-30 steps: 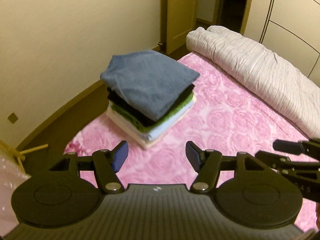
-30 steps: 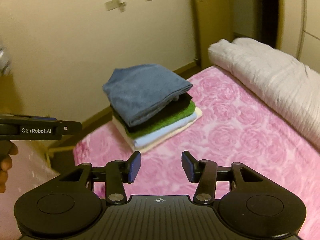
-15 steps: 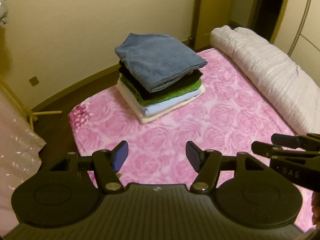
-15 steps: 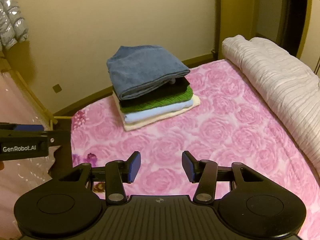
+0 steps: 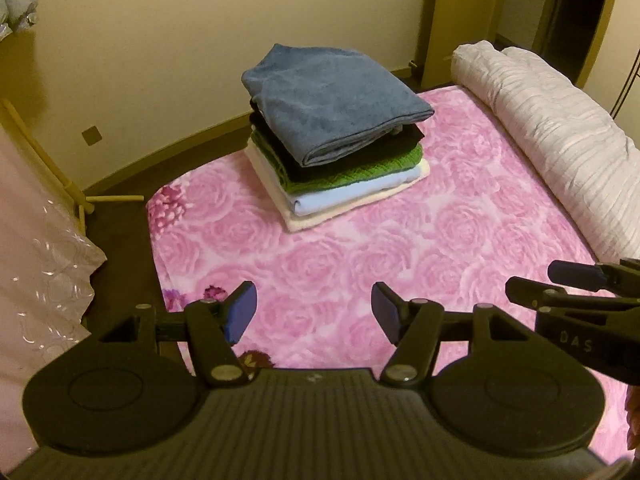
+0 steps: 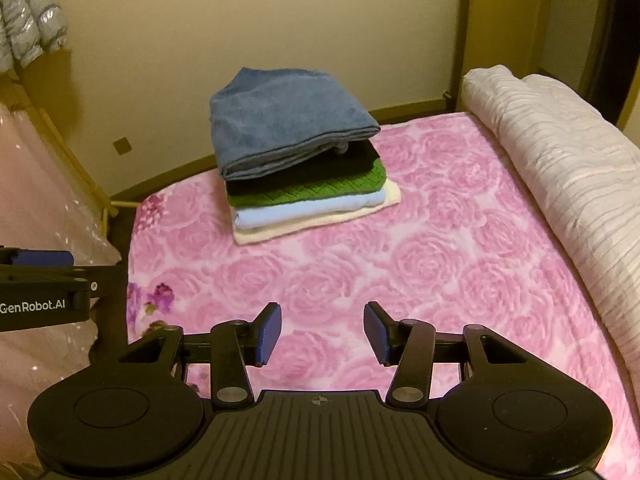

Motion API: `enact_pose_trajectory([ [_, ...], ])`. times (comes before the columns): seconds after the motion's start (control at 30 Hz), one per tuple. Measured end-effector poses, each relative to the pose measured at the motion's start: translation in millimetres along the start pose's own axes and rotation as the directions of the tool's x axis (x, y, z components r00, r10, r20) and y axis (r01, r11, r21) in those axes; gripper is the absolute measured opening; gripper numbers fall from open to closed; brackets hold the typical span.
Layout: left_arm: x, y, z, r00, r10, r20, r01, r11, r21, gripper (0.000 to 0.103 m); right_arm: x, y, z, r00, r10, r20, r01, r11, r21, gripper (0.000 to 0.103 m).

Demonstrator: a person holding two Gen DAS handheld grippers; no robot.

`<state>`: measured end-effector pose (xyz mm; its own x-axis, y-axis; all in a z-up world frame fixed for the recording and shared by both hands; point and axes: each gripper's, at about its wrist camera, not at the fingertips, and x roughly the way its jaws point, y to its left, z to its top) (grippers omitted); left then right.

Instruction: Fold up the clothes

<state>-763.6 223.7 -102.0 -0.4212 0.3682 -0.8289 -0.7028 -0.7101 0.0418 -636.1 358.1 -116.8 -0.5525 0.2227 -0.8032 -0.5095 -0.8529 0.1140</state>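
A stack of folded clothes sits at the far left corner of a bed with a pink rose blanket. A grey-blue piece lies on top, over black, green, pale blue and cream layers. My left gripper hangs open above the blanket, well short of the stack, nothing between its blue pads. My right gripper is open too, empty, over the near part of the bed. Each gripper shows at the edge of the other's view: right gripper, left gripper.
A rolled pale striped quilt runs along the bed's right side. A pink plastic-covered item on a wooden rack stands left of the bed, across a strip of dark floor. Wall and door lie behind.
Both grippers have drawn back and tilted, so the stack sits farther away and more of the blanket shows. Both stayed open and empty.
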Motion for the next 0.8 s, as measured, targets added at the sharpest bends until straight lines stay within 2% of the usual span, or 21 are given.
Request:
enact_pose_trajectory([
  [0.63,45,-24,11,0.998,0.033,-0.061,-0.035,0.999,-0.035,0.060,39,-28,18,0.998,0.024,-0.052,-0.026,0.999,-0.039,0.050],
  [0.8,56,-25,12,0.998,0.045,-0.053,-0.047,0.998,-0.034,0.060,49,-32,22,0.998,0.030,-0.062,-0.033,0.999,-0.042,0.050],
])
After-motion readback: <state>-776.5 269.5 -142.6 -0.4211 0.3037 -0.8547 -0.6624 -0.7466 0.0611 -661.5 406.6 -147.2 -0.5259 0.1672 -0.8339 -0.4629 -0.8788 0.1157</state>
